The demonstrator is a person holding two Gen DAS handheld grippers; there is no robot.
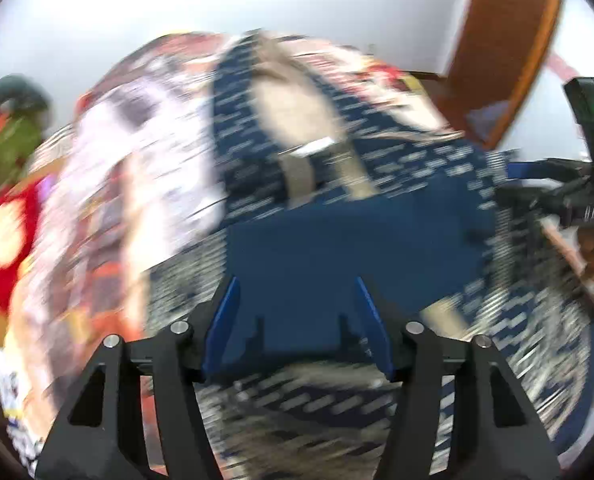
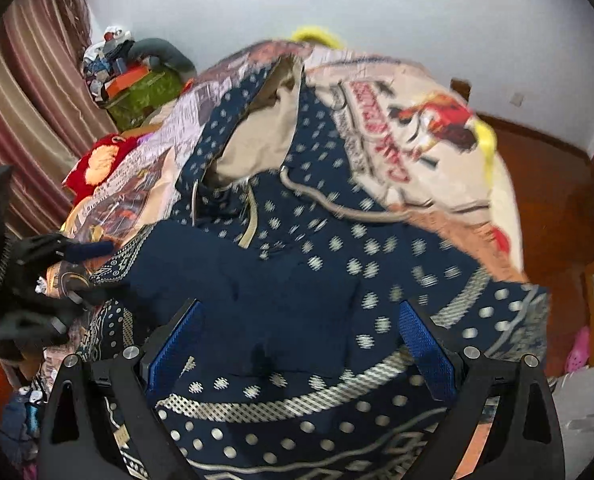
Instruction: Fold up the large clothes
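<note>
Navy cloth: a dark blue garment (image 2: 321, 264) with pale dots and a cream patterned border is lying spread over a bed, its beige lining (image 2: 253, 148) showing at the neck opening
Cord: a pale drawstring (image 2: 337, 204) is trailing across the garment near the neck
Bed cover: a printed sheet (image 2: 409, 120) with red lettering and pictures is lying under the garment
Left gripper (image 1: 297, 320): its blue-padded fingers are standing wide apart over a plain navy patch of the garment, holding nothing; this view is blurring heavily
Right gripper (image 2: 301, 344): its fingers are also standing apart over the dotted cloth near the border, nothing pinched between them
Surroundings: a striped curtain (image 2: 29, 92) is hanging at the left, a pile of clutter (image 2: 137, 76) is sitting beyond the bed, a wooden floor (image 2: 545, 184) is showing at the right
</note>
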